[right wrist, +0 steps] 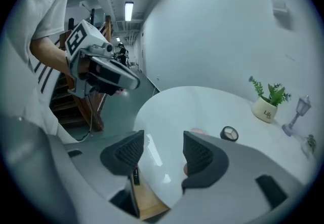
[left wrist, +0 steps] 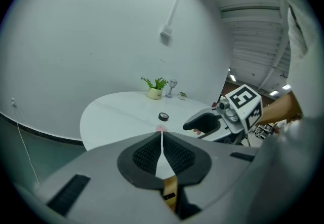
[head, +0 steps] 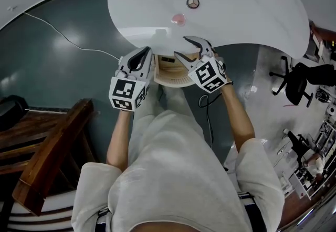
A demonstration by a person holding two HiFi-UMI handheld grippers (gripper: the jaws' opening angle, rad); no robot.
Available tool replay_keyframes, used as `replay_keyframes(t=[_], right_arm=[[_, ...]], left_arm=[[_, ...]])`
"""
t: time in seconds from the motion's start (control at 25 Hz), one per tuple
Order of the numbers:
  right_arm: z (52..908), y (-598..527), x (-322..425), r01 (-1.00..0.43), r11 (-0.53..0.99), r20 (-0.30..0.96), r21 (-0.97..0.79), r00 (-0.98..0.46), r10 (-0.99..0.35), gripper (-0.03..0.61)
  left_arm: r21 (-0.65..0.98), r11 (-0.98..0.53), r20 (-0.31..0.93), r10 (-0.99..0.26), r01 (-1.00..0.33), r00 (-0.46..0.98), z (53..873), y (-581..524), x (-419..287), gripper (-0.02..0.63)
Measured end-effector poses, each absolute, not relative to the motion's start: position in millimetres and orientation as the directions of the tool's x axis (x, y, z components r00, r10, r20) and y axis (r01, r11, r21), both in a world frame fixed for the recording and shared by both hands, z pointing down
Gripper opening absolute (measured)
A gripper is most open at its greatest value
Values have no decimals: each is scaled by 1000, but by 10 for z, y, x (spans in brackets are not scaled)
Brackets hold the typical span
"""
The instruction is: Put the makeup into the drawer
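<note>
Left gripper [left wrist: 161, 136] jaws are pressed together, nothing held | right gripper [right wrist: 163, 139] jaws are set apart, empty | wooden drawer [head: 170, 72] is seen open between grippers | round compact [head: 193, 2] and pink makeup piece [head: 179, 18] are left on white table [head: 247, 16]

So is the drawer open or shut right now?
Open. The drawer sticks out from under the white table at its near edge, its wooden inside showing in the head view.

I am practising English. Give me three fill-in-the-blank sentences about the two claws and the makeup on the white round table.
The left claw is ___.
The right claw is open and holds ___.
The black round makeup compact lies on the white round table, beside a small round ___ makeup item.
Missing words: shut, nothing, pink.
</note>
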State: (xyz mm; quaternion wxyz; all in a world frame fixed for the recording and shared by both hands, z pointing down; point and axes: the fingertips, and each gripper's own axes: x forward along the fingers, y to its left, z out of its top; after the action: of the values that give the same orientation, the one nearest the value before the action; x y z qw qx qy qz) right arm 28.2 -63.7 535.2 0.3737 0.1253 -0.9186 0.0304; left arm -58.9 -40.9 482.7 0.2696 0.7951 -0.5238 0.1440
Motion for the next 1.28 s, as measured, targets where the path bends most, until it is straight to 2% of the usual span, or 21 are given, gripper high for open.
replay_keyframes(t=[0.28, 0.76, 1.16, 1.28], right_arm=[[5457, -1264, 207, -315, 948, 700, 49, -666, -258, 255], [5955, -1594, 112, -284, 959, 786, -9, -595, -169, 279], [6052, -1618, 34, -280, 958, 796, -56, -592, -126, 261], [6049, -1646, 35, -284, 958, 793, -44, -594, -140, 233]], left_arm=[[278, -285, 518, -759, -917, 394, 4837, -431, -693, 18], [280, -254, 527, -766, -926, 369, 4884, -480, -841, 18], [283, -233, 532, -769, -930, 355, 4931, -492, -969, 18], [284, -235, 531, -769, -930, 356, 4928, -485, -974, 18]])
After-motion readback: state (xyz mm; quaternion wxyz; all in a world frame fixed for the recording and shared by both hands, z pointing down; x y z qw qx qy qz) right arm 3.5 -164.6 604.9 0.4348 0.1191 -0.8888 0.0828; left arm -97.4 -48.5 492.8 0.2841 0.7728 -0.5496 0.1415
